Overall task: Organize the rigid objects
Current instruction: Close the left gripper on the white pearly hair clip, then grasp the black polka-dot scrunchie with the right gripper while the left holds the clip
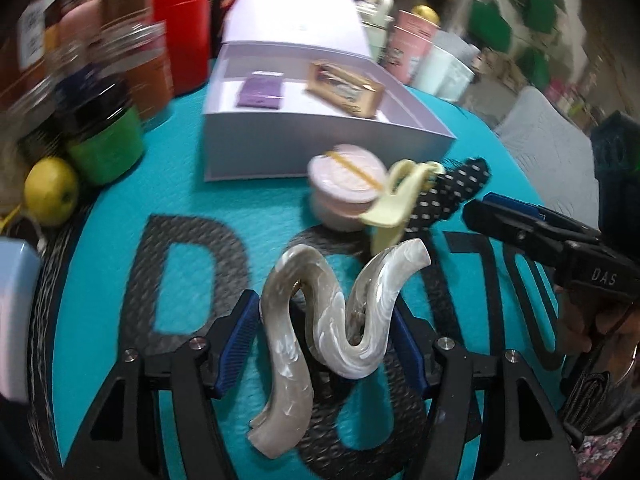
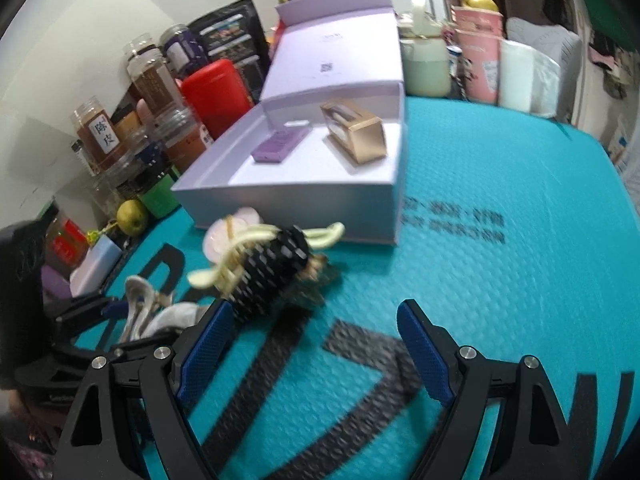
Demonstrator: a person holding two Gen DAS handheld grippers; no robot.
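My left gripper [image 1: 326, 336] is shut on a pearly white wavy hair claw [image 1: 320, 332], held just above the teal mat; it also shows in the right wrist view [image 2: 156, 316]. Ahead lie a pink round jar with a rubber band [image 1: 344, 188], a pale yellow hair claw [image 1: 396, 200] and a black dotted hair clip [image 1: 452, 194], bunched together. My right gripper [image 2: 312, 348] is open and empty, just right of the black dotted clip [image 2: 272, 276]. An open lilac box [image 1: 320, 152] behind holds a purple card [image 1: 260, 90] and a gold box [image 1: 344, 88].
Jars, a red canister [image 1: 182, 36], a green jar [image 1: 108, 148] and a lemon [image 1: 50, 190] crowd the left edge. A pink tin [image 2: 480, 64], bottle and white cup stand behind the box. The box lid [image 2: 340, 48] leans open at the back. The teal mat [image 2: 500, 280] carries black letters.
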